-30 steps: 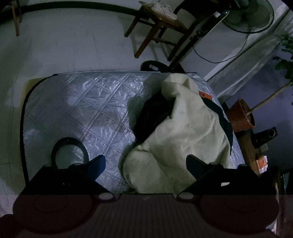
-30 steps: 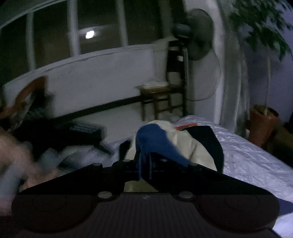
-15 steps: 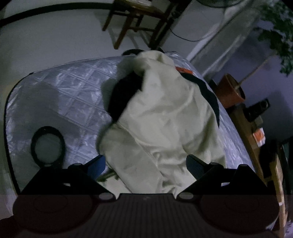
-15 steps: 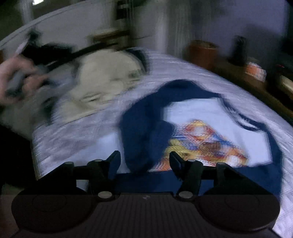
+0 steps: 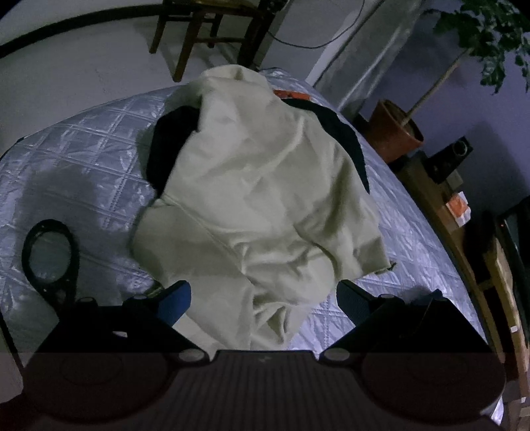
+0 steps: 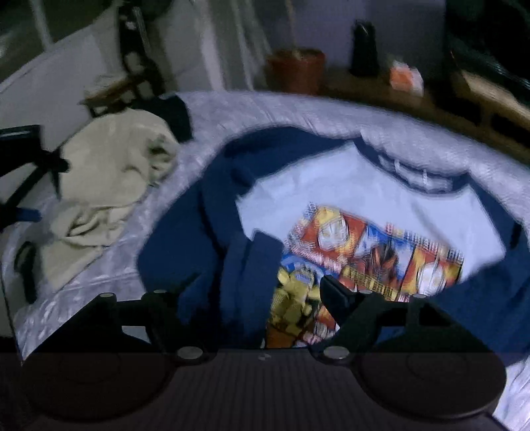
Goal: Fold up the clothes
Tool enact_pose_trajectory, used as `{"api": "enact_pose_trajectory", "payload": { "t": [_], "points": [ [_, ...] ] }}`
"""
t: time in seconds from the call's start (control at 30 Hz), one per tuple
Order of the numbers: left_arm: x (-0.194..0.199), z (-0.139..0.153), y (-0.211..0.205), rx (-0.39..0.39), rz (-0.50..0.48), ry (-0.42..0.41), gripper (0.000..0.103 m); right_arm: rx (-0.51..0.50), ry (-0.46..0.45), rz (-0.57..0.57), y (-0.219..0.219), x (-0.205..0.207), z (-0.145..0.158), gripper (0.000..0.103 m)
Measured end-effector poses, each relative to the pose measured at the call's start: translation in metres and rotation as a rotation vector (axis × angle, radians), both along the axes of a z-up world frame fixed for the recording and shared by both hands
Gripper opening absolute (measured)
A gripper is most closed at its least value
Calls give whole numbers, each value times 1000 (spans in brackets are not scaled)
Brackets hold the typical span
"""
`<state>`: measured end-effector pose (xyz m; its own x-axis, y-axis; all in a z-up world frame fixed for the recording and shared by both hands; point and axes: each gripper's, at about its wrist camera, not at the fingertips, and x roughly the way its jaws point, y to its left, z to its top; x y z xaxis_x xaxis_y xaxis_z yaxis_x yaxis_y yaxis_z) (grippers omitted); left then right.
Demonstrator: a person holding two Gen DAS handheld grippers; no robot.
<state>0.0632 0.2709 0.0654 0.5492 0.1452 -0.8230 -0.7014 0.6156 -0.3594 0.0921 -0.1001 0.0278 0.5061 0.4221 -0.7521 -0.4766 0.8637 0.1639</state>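
Observation:
A blue and white shirt (image 6: 347,195) with a bright cartoon print lies spread on the quilted silver bed cover (image 6: 109,272), one blue sleeve folded over its left side. My right gripper (image 6: 261,291) hangs open just above its lower part, holding nothing. A crumpled cream garment (image 5: 258,199) lies heaped over dark clothes (image 5: 172,146) on the bed cover (image 5: 82,159); the cream garment (image 6: 112,185) also shows at the left of the right wrist view. My left gripper (image 5: 263,301) is open over the cream garment's near edge, fingers on either side, gripping nothing.
A black ring-shaped tool (image 5: 49,252) lies on the cover at left. Beyond the bed stand a wooden chair (image 5: 205,30), a potted plant (image 5: 397,132) and a wooden shelf (image 5: 463,232) along the right side. The other gripper (image 6: 23,179) shows at the far left.
My right gripper let go of the blue shirt, which now lies spread on the bed, and dropped low over it. My left gripper moved in closer over the cream garment.

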Motion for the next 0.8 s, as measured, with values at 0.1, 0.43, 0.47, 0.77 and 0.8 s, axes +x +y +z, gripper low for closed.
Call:
{"api": "enact_pose_trajectory", "payload": {
  "t": [0.1,0.43,0.47,0.77,0.8],
  "points": [
    [3,-1,-6,2,-15,3,93,17,18,-21,3,4,-9,74],
    [12,-4,-24,4,-66,11,93,199,-146,-231,-38,-16,41,0],
    [12,-4,-25,3,-70,11,93,243,-179,-273,-49,-24,51,0],
    [13,-7,-32,-9,-105,22,93,440,-388,-566,-125,-111,100,0],
    [14,-7,-33,-8,-110,23,93,420,-406,-570,-128,-123,98,0]
  ]
}}
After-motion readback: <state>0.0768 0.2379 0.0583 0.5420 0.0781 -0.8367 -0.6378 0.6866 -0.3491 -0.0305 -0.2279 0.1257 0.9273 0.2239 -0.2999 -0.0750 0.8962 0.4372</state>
